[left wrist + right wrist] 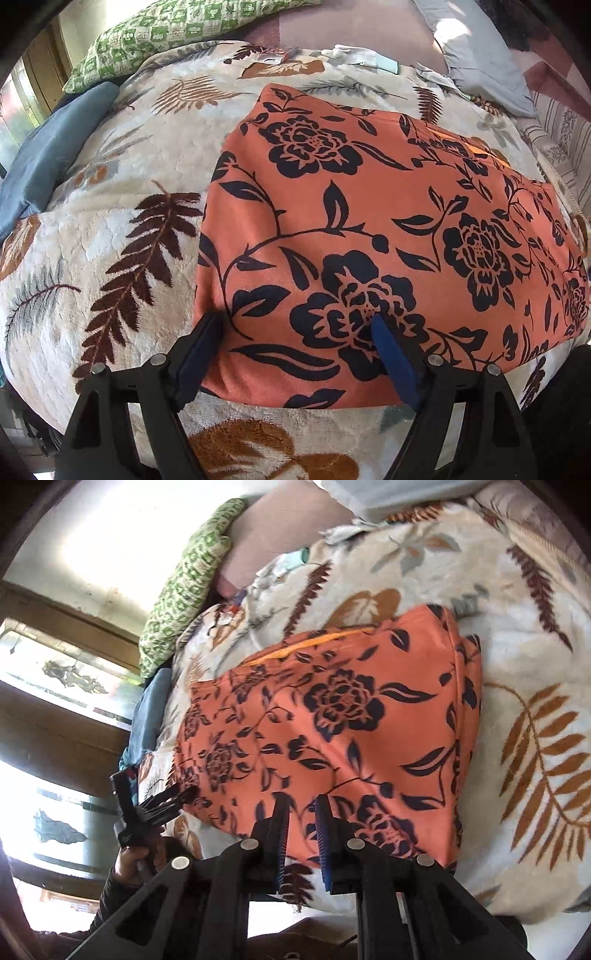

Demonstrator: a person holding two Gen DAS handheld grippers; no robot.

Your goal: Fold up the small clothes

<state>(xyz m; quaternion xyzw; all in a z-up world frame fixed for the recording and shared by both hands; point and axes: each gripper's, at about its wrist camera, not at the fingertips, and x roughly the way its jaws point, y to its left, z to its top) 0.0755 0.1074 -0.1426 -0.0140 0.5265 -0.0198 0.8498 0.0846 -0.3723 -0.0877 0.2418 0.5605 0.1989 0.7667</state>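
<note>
1. At the far left of my left wrist view lies a blue pillow (48,155), and behind it a green checked pillow (177,29); both rest at the edge of the cream leaf-print blanket (110,206) that covers the bed.
2. My left gripper (295,325) has its jaws spread wide. The left pad sits at the near left edge of the orange floral garment (369,199), the right pad rests on top of its cloth, and nothing is pinched between them.
3. The garment lies folded into a broad flat block in the middle of the blanket, its near edge just in front of my fingers.
4. Beyond the garment, near the far edge of the blanket, lie a small packet (275,55) and some pale cloth pieces (365,57). Any writing on the packet is too small to read.
5. To the right sits a grey pillow (476,48), with striped fabric (565,147) further right.
6. In my right wrist view, a wooden-framed window (62,686) fills the left side, and my left hand (136,856) shows there holding its tool.
7. My right gripper (303,805) is narrowly parted over the garment's near edge; I cannot tell whether it pinches the cloth.
8. No container appears in either view.
</note>
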